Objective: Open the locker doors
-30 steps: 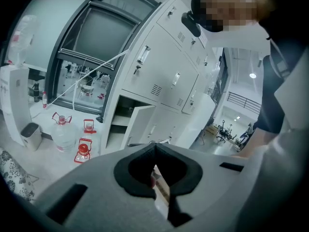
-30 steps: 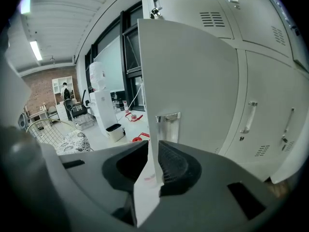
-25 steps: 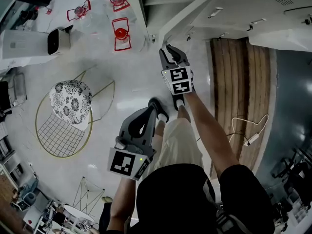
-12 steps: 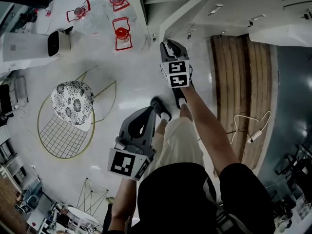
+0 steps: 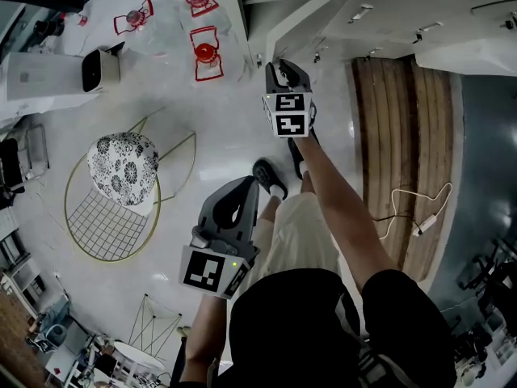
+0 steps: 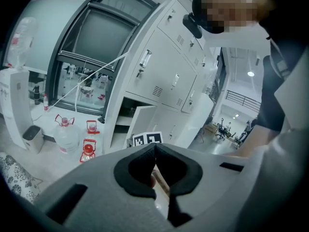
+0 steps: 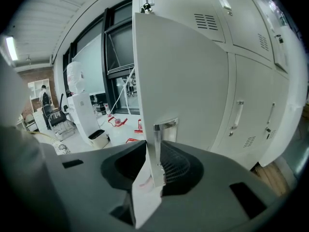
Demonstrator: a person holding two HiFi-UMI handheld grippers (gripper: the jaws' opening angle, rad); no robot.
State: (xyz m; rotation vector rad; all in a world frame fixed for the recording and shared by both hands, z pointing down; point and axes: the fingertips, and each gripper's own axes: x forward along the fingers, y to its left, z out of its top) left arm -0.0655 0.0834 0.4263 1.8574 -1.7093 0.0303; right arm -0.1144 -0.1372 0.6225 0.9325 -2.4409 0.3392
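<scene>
One locker door [image 7: 178, 81] stands open; the right gripper [image 7: 155, 175], clamping its handle [image 7: 164, 125], has edged nearer the lockers [image 7: 251, 81]; the left gripper [image 6: 155, 161] is closed, empty.

Bright, even indoor light fills all views. The head view's glossy pale floor [image 5: 218, 128] shows soft glare at centre, and straight lines bow toward the edges. Both gripper views are fisheye circles with black corners and blurred foregrounds. A ceiling light [image 6: 250, 73] glows at right in the left one, a strip light [image 7: 10, 47] at upper left in the right one, where the locker door [image 7: 178, 71] is flatly lit.
</scene>
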